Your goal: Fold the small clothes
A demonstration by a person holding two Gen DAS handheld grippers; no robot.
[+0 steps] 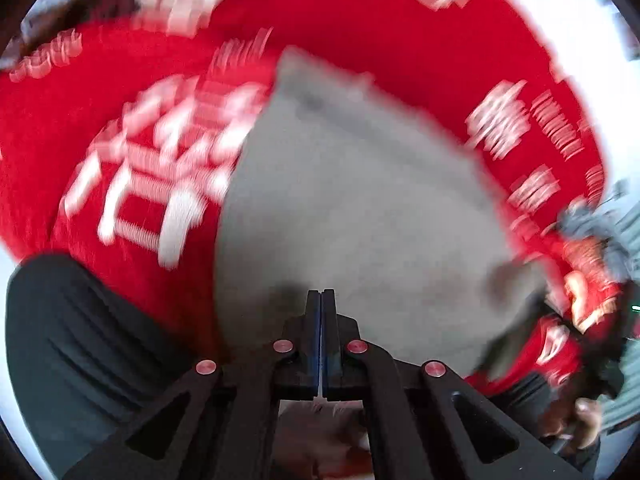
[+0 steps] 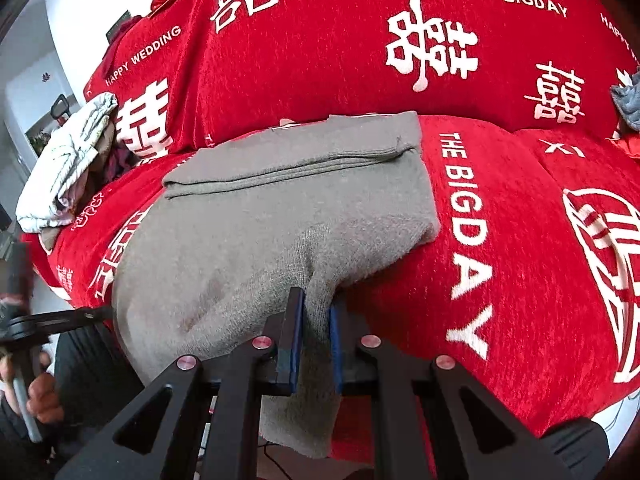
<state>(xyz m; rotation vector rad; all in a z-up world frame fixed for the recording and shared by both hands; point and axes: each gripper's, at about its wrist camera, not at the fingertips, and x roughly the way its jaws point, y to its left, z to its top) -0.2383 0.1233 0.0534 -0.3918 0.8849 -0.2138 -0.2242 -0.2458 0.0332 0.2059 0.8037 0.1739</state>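
Observation:
A grey knit garment (image 2: 280, 208) lies partly folded on a red sofa cover (image 2: 520, 240) with white lettering. Its far part is doubled over in layers. My right gripper (image 2: 316, 300) is shut on the garment's near edge, and cloth hangs down between the fingers. In the blurred left wrist view the same grey garment (image 1: 352, 208) spreads ahead of my left gripper (image 1: 321, 294), whose jaws are pressed together at the garment's near edge. I cannot tell if cloth is pinched there. The left gripper also shows at the left edge of the right wrist view (image 2: 96, 314).
A pile of pale and dark clothes (image 2: 68, 168) sits at the sofa's left end. A grey cloth (image 2: 628, 100) lies at the far right. The red backrest (image 2: 360, 40) rises behind the garment. A person's hand (image 2: 40, 396) holds the left gripper's handle.

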